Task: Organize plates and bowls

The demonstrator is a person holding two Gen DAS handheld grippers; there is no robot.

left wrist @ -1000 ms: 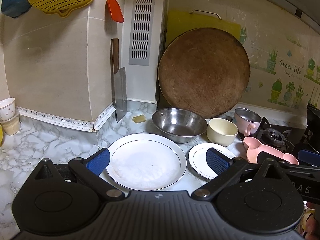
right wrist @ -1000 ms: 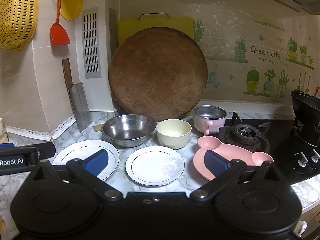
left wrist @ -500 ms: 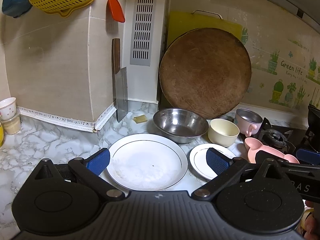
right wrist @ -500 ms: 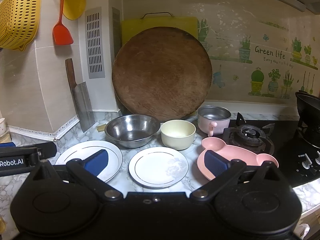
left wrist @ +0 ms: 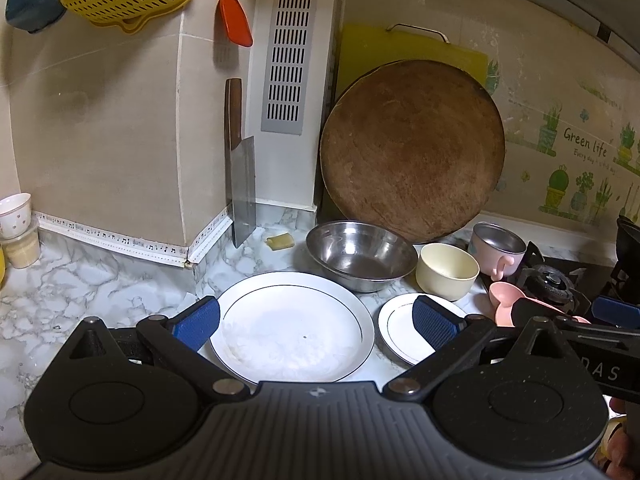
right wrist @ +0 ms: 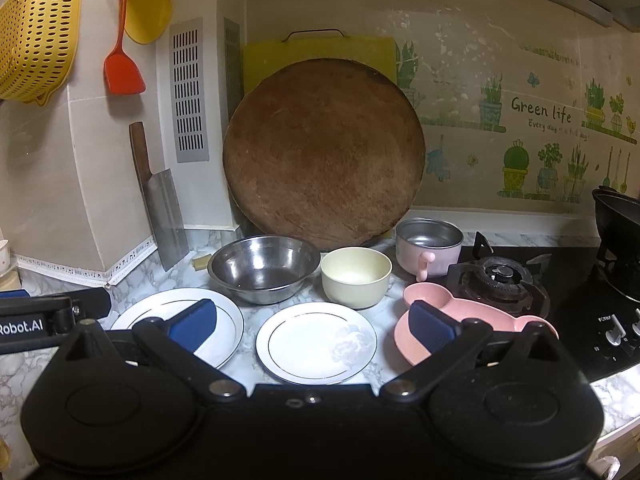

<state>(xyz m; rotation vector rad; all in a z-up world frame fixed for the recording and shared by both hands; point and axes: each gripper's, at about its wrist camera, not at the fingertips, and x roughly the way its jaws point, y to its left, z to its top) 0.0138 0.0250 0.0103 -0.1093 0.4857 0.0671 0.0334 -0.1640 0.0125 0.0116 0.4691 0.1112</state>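
A large white plate lies on the marble counter between the fingers of my open, empty left gripper. A small white plate lies between the fingers of my open, empty right gripper. Behind them stand a steel bowl, a cream bowl and a pink steel-lined cup. A pink bear-shaped divided plate lies at the right, partly behind my right finger. Both grippers hover above the counter and touch nothing.
A round wooden board and a yellow cutting board lean on the back wall. A cleaver leans at the left wall. A gas stove with a black wok is on the right. Small cups stand far left.
Both views have shifted slightly; the right gripper has drifted a little left and the scene sits further right in its view. Nothing was grasped or moved.
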